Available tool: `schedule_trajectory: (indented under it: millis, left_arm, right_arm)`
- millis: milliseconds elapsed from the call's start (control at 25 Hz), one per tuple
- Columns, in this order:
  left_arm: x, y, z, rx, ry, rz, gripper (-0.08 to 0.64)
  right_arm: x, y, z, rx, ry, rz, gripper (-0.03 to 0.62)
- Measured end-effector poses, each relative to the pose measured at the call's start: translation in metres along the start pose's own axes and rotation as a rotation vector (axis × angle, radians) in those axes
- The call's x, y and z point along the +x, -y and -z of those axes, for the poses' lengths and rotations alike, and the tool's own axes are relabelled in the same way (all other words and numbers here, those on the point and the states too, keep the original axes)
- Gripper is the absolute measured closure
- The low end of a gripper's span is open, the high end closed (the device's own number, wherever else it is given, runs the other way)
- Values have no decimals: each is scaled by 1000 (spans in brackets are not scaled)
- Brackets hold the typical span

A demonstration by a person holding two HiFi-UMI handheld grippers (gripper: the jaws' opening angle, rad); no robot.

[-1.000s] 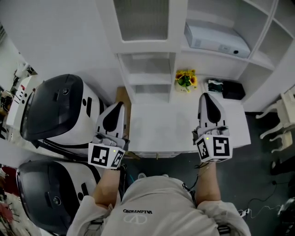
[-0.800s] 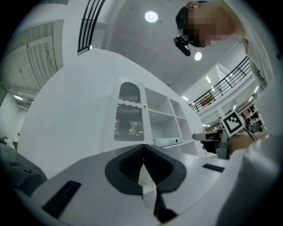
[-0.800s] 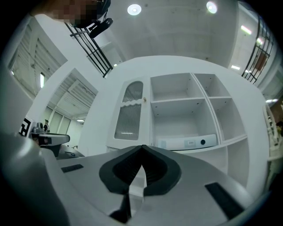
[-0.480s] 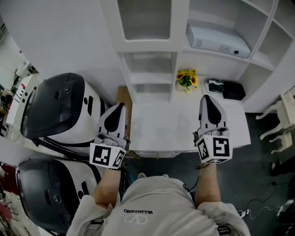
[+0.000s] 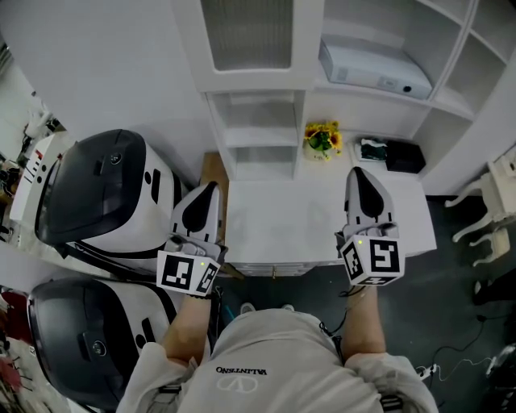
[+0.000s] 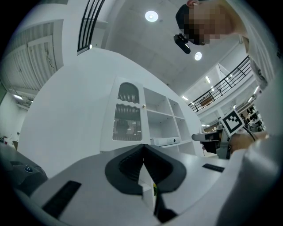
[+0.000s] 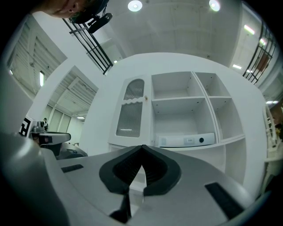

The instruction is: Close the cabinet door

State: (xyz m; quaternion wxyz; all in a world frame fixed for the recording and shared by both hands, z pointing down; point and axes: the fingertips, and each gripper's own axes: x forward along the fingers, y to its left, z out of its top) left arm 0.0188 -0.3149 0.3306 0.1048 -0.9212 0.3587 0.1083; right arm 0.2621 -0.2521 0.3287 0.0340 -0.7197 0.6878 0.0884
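White-framed cabinet door (image 5: 250,36) at the top centre of the head view, with a ribbed translucent pane, arched at its top in the right gripper view. Fills the left-hand column of a white shelf unit (image 5: 451,97). Looks flush with the frame, with a small knob (image 7: 145,98) on the edge next to the open shelves. Stands well apart from both tools.

At centre left, the left hand-held gripper (image 5: 211,187), jaws together with nothing clamped. At centre right, the right hand-held gripper (image 5: 359,171), jaws likewise pressed tip to tip and empty. Both pointing up the frame toward the unit.

Door cut off at the top by the upper edge of the head view. Hard to say for certain whether it is fully latched. Through the slit beneath the left jaws, only a sliver of white and a speck of yellow. Just beyond the right tool, a black item (image 5: 395,155) too small to identify.

Under both tools, a bare white desk (image 5: 282,226), with yellow flowers (image 5: 324,139) near its back edge. On a shelf at upper right, a white box-like device (image 5: 375,68). Down the left edge, two white machines (image 5: 105,185) with dark domed lids. At lower right, a dark floor (image 5: 468,323) with cables, and part of a white chair (image 5: 492,202) at the right edge. Overhead in the gripper views, a high ceiling with round lamps (image 7: 135,5).
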Motion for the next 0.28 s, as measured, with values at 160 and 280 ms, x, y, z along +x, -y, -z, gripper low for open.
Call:
schedule_trajectory:
  millis: [160,280]
  left_arm:
    - [0,5,1,-2,-1,5,557]
    - [0,8,1,-4,0,8,557]
  right_arm:
    - [-3,-1,3,3,-13,-2,583]
    - [-5,-1,5,4,-20,-2,583]
